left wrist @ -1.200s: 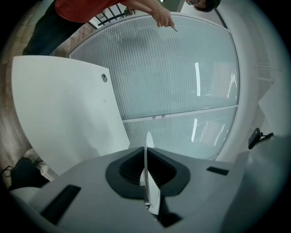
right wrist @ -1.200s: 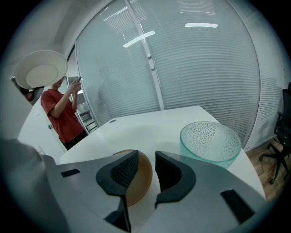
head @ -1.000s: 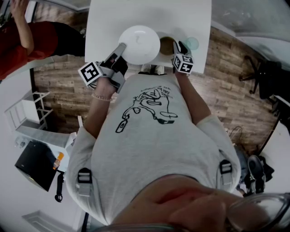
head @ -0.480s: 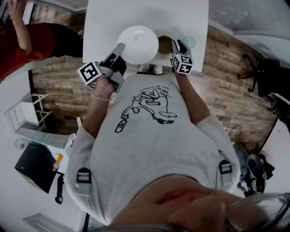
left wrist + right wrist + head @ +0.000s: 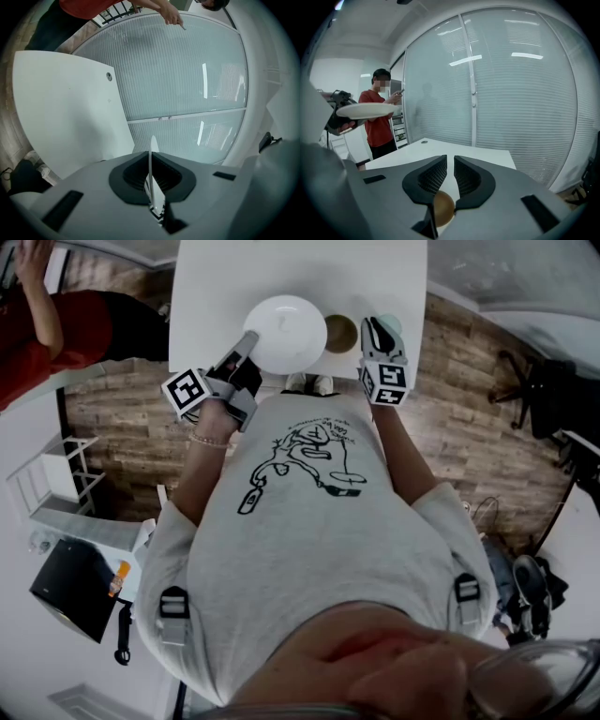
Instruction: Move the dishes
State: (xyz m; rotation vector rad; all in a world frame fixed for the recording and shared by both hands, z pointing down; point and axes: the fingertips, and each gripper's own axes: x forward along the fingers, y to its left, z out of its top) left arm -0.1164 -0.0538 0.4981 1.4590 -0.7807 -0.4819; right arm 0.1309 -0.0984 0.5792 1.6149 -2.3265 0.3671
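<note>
Pinches the white plate (image 5: 286, 329) by its near rim with the left hand-held gripper (image 5: 249, 339), jaws pressed together on the edge, plate held level above the bench (image 5: 309, 268). Shows the right hand-held gripper (image 5: 375, 330) up off the bench, jaws just closing to a narrow slit, nothing between the pads. Places the small brown dish (image 5: 340, 334) seemingly on the bench, just left of the right hand-held gripper, between it and the plate, low in that gripper's gap. Round, so no long axis; right hand nearer. Probably calls for a drop down-left onto the dish rim.
</note>
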